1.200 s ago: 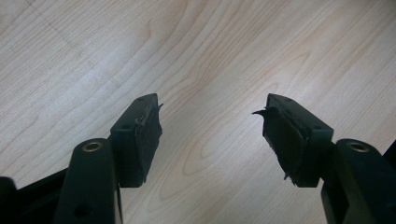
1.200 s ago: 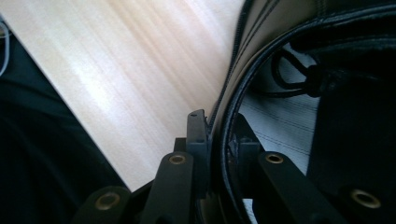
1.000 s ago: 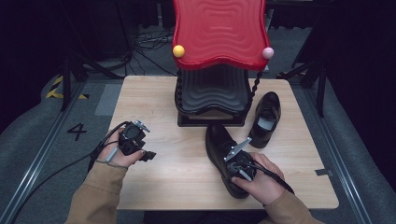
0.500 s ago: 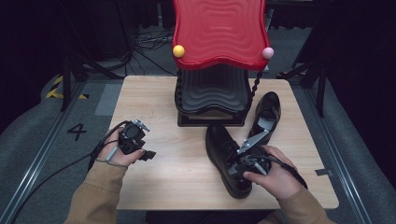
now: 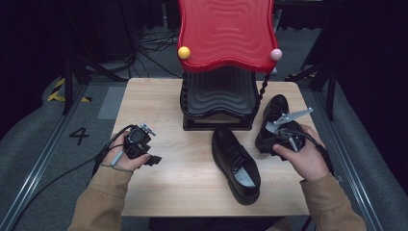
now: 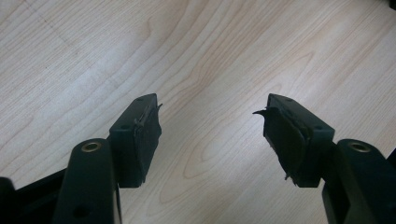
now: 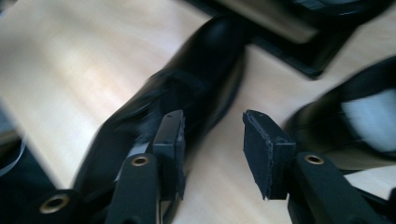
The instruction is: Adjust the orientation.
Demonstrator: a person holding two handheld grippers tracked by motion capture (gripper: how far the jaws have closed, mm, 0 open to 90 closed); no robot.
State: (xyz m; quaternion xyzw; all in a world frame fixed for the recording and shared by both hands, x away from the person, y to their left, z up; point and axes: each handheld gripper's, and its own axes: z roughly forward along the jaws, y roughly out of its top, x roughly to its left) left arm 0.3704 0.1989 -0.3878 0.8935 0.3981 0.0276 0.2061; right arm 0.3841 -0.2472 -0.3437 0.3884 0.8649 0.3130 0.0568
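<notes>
The right tongs (image 7: 212, 140) are hanging open between two black shoes (image 5: 235, 163) beside the red rack (image 5: 225, 33). Go slowly. The left tongs (image 6: 212, 135) are resting open.

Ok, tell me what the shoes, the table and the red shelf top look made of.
Shoes: probably polished black leather, going by the soft sheen; the look leaves synthetic open. Table: pale wood or wood-look laminate, matte, with visible grain. Red shelf top: likely glossy moulded plastic, with wavy ridges that catch the light.
</notes>
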